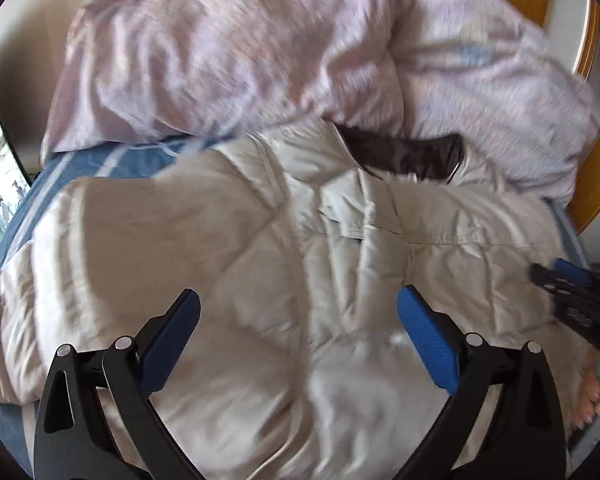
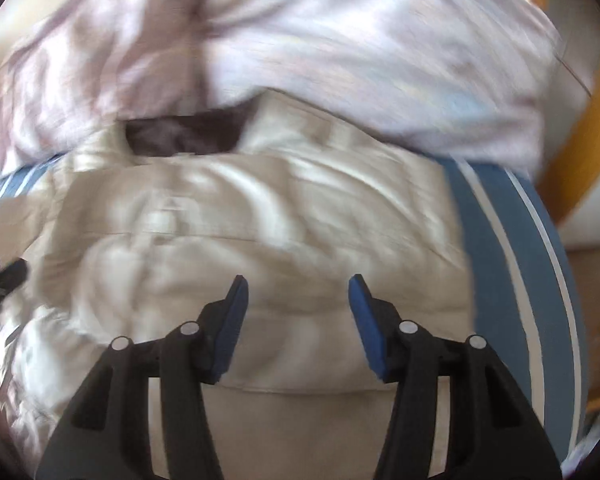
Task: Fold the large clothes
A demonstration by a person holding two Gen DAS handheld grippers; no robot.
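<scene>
A large beige padded jacket point(image 1: 228, 248) lies spread on the bed, its dark lining point(image 1: 412, 156) showing at the collar. It also fills the right wrist view point(image 2: 260, 220), with the dark lining point(image 2: 184, 132) at the far side. My left gripper point(image 1: 298, 304) is open and empty, hovering above the jacket's middle. My right gripper point(image 2: 298, 284) is open and empty above the jacket's near hem. The right gripper's tip point(image 1: 564, 280) shows at the right edge of the left wrist view, over the jacket's right side. Both views are blurred.
A crumpled pale pink duvet point(image 1: 240, 48) is heaped behind the jacket, also in the right wrist view point(image 2: 340, 48). The blue striped bedsheet point(image 2: 512, 260) shows to the right and at the left point(image 1: 100, 164). A wooden bed frame point(image 1: 592, 184) runs along the right.
</scene>
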